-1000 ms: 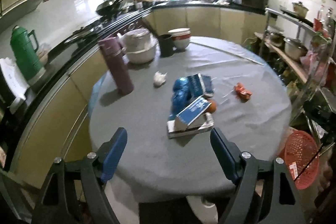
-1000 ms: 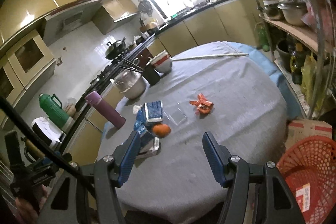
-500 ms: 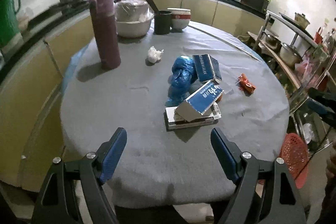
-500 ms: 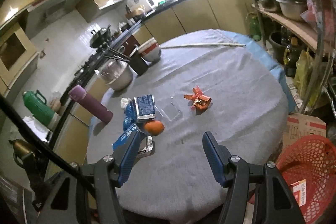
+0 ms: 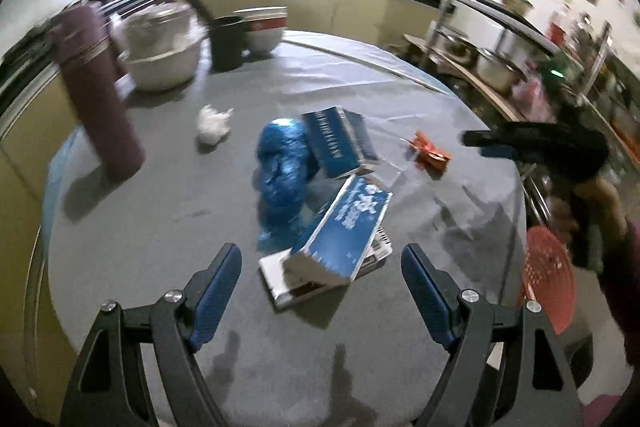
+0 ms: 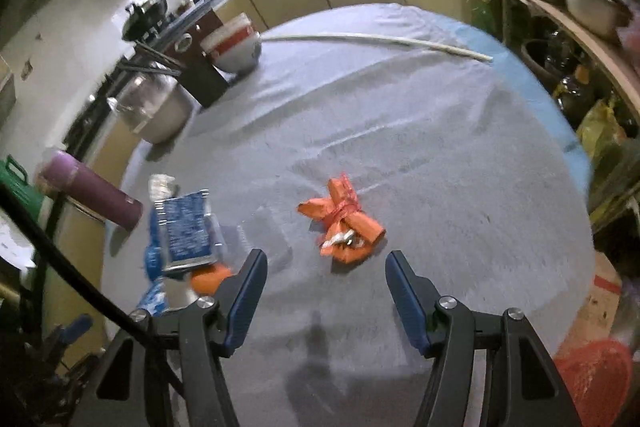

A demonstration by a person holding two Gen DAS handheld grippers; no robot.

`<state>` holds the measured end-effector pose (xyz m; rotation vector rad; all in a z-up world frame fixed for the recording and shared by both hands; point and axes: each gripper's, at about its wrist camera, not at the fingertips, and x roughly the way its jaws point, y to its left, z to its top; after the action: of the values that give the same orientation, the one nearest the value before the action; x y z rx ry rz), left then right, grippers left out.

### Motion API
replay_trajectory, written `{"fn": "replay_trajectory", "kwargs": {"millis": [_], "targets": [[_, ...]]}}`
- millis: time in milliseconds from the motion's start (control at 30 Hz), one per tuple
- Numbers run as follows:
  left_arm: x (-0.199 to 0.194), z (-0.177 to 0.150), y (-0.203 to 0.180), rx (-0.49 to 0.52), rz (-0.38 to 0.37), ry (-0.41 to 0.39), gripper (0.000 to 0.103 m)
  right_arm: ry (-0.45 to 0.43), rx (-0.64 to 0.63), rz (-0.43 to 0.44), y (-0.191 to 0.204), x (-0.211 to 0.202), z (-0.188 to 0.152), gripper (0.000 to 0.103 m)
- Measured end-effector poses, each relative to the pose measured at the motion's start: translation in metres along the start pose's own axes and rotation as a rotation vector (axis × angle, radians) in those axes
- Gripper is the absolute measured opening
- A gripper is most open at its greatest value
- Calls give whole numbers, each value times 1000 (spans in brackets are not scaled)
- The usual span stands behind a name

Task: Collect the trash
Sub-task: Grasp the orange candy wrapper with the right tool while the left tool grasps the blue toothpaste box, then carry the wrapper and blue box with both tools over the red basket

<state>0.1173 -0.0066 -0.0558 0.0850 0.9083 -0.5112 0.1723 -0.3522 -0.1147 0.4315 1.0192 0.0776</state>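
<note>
My left gripper (image 5: pixel 320 259) is open and empty, just short of a tilted blue and white carton (image 5: pixel 340 231) that leans on a flat white box (image 5: pixel 288 281). Behind them lie a crumpled blue bag (image 5: pixel 282 171), a second blue carton (image 5: pixel 334 143) and a white paper wad (image 5: pixel 214 125). My right gripper (image 6: pixel 322 267) is open and empty, close above a crumpled orange wrapper (image 6: pixel 342 223), which also shows in the left wrist view (image 5: pixel 430 153). An orange fruit (image 6: pixel 210 275) lies left of the right gripper's left finger.
A round table with a grey cloth (image 6: pixel 440 147) holds a purple flask (image 5: pixel 100 95), a metal pot (image 5: pixel 160 51), a black cup (image 5: pixel 226 43), bowls (image 6: pixel 234 45) and a long white stick (image 6: pixel 380 41). A red basket (image 5: pixel 550 275) stands on the floor at the right.
Both grippers have moved forward and lower over the table. The left one has neared the carton pile; the right one has neared the orange wrapper. Both stay open.
</note>
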Motion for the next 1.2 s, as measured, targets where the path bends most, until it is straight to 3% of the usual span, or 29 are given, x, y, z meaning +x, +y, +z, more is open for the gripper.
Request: {"fn": "replay_trajectory", "kwargs": {"millis": [167,333,467,600,733,800,867,1200], "targets": [[17,9,-5,70,-55,17,82,50,-40,-18,-3,39,15,65],[38,15,-3,72,-73,64,82,89,-22,-14,-14,68,23,63],[51,19,-4,70,-91,84,82,78,-17,13,-16,76,20,56],[64,22,-4,65,-89,106,82,71,-48,18,-8,79,17,40],[70,22,-7,68,-90,110,82,63,-78,20,-3,78,13,35],[74,22,-9,76,-83,113,76,53,-81,23,-3,77,10,30],[79,21,-9,76,-89,130,57,44,-72,30,-5,77,9,29],[70,22,-13,53,-83,78,53,33,12,105,-19,57,-10,27]]}}
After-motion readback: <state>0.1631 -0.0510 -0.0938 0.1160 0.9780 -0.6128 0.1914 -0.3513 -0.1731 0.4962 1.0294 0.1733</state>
